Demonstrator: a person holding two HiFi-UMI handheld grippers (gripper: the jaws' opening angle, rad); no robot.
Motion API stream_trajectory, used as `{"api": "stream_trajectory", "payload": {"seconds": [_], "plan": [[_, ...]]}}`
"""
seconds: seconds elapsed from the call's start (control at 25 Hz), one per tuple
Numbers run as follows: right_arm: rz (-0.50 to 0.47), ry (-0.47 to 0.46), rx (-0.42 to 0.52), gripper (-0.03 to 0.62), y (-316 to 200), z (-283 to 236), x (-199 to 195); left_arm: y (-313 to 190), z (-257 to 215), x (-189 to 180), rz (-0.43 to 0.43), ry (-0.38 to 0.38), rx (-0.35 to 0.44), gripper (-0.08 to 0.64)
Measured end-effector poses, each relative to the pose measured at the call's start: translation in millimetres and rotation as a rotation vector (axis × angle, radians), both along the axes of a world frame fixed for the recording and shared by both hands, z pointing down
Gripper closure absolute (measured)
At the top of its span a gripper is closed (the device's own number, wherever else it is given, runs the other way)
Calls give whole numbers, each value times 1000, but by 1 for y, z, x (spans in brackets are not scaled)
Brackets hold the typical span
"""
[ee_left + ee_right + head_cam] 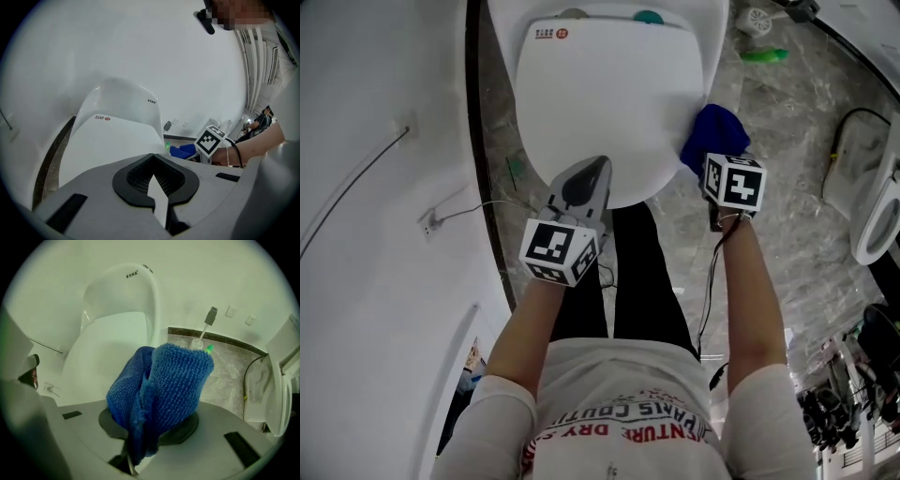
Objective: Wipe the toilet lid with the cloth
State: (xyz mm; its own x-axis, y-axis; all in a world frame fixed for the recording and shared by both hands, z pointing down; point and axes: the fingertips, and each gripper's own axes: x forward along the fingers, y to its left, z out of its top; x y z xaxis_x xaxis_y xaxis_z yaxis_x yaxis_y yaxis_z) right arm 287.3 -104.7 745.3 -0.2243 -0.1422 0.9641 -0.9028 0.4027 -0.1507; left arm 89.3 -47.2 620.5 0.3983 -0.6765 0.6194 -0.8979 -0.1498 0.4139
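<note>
Marble floor (787,159) around white toilet lid (605,103); blue cloth (712,131) perhaps touching.

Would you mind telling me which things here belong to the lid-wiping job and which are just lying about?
Job: toilet lid; blue cloth; right gripper, shut on it; left gripper, shut and empty.
Lying about: green object and black cable on the floor.

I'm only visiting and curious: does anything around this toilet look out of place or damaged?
Nothing looks spilled or broken. The toilet lid is shut and sits straight. The blue cloth is bunched in the right gripper. Only a green item lies loose on the floor.
</note>
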Motion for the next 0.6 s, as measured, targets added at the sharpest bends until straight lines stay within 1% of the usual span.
{"api": "stream_trajectory", "payload": {"seconds": [0.08, 0.12, 0.24, 0.32, 0.44, 0.52, 0.6], "plan": [[5, 29, 21, 499, 4, -6, 1, 4, 0, -6, 0, 1, 5, 554], [11, 29, 35, 499, 6, -11, 1, 7, -1, -8, -2, 6, 10, 554], [29, -4, 82, 499, 11, -33, -8, 13, -9, -12, -8, 16, 33, 554], [46, -33, 111, 499, 16, -50, -22, 21, -15, -19, -3, 22, 44, 554], [69, -92, 134, 499, 33, -70, -67, 42, -21, -49, 4, 21, 43, 554], [72, -135, 132, 499, 47, -79, -107, 60, -23, -79, -5, 7, 36, 554], [52, -175, 125, 499, 62, -84, -149, 77, -25, -112, -34, -5, 25, 554]]}}
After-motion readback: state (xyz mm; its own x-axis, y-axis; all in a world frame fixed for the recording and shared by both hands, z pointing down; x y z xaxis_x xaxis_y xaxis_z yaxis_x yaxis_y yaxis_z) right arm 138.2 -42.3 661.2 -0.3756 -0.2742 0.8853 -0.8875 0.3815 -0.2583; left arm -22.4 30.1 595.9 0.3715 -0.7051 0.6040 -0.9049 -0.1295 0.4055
